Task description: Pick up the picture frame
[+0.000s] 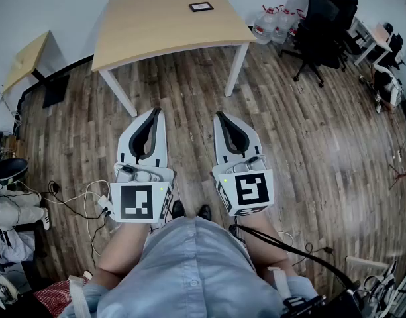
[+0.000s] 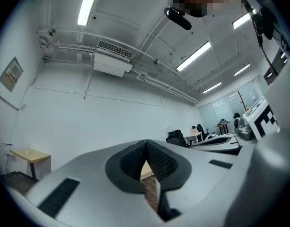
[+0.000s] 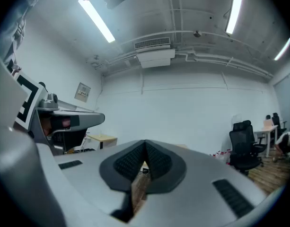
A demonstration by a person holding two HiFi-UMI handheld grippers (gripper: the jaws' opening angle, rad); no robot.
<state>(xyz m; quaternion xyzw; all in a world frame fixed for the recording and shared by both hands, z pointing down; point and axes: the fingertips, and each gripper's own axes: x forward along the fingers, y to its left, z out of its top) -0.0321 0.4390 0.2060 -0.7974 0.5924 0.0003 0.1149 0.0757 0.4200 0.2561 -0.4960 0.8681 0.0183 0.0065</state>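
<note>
A small black picture frame (image 1: 201,6) lies flat near the far edge of a light wooden table (image 1: 156,32) with white legs. Both grippers hang over the wooden floor well short of the table, side by side, pointing toward it. My left gripper (image 1: 156,112) has its jaws together with nothing between them, and its own view shows the pads meeting at the tip (image 2: 145,144). My right gripper (image 1: 220,115) is likewise shut and empty, its pads meeting in its own view (image 3: 145,144). Through each narrow gap under the pads I see only a sliver of table and floor.
Black office chairs (image 1: 325,22) and large water bottles (image 1: 272,22) stand to the right of the table. A second small wooden table (image 1: 27,58) is at the left wall. Cables (image 1: 70,203) trail on the floor at my left, with more gear at the right edge.
</note>
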